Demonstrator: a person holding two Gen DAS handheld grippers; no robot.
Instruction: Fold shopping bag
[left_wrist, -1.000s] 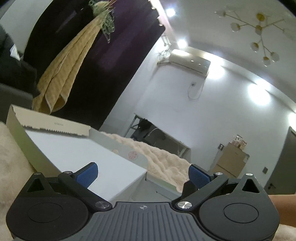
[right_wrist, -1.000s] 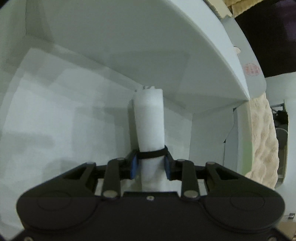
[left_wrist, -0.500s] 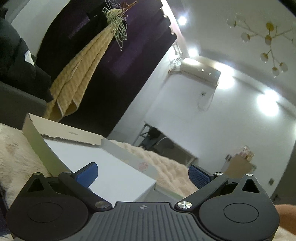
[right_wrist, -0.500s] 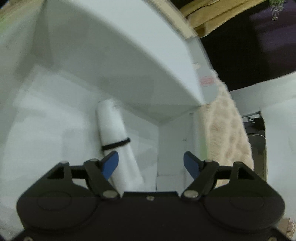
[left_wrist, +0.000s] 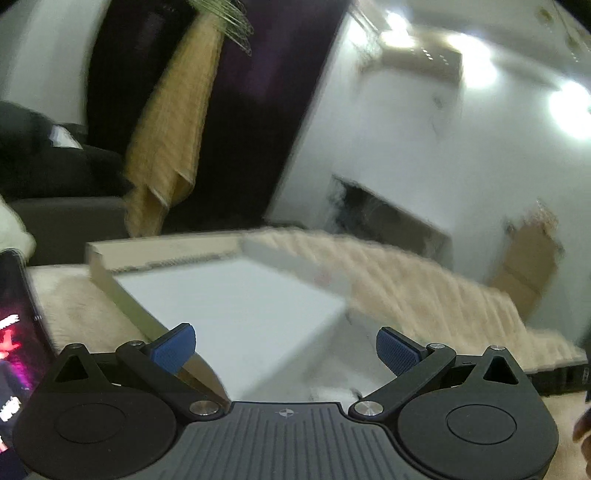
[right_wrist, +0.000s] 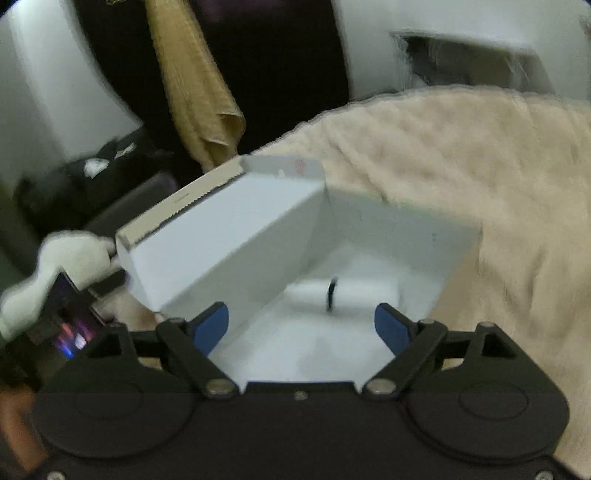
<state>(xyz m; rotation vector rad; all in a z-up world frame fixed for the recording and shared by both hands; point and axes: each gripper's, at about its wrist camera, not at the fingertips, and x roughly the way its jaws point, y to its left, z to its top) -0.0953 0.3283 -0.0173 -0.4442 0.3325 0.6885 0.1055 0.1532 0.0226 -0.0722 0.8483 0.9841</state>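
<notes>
Rolled white shopping bag (right_wrist: 343, 293) w/ black band lies inside open white box (right_wrist: 406, 236) on cream blanket (right_wrist: 461, 147). Right claw (right_wrist: 301, 326) spread apart, empty, above box. Left claw (left_wrist: 284, 349) also apart, empty. Red stamp on box flap (right_wrist: 300, 166) too blurred to read. Lit phone (left_wrist: 14, 350) at left.

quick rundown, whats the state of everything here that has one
left tool: open, holding nothing
right tool: open, holding nothing
rolled shopping bag: rolled up, black band around it, lying in the box
white box: open, lid flap raised
phone: screen lit
yellow towel: hanging
</notes>
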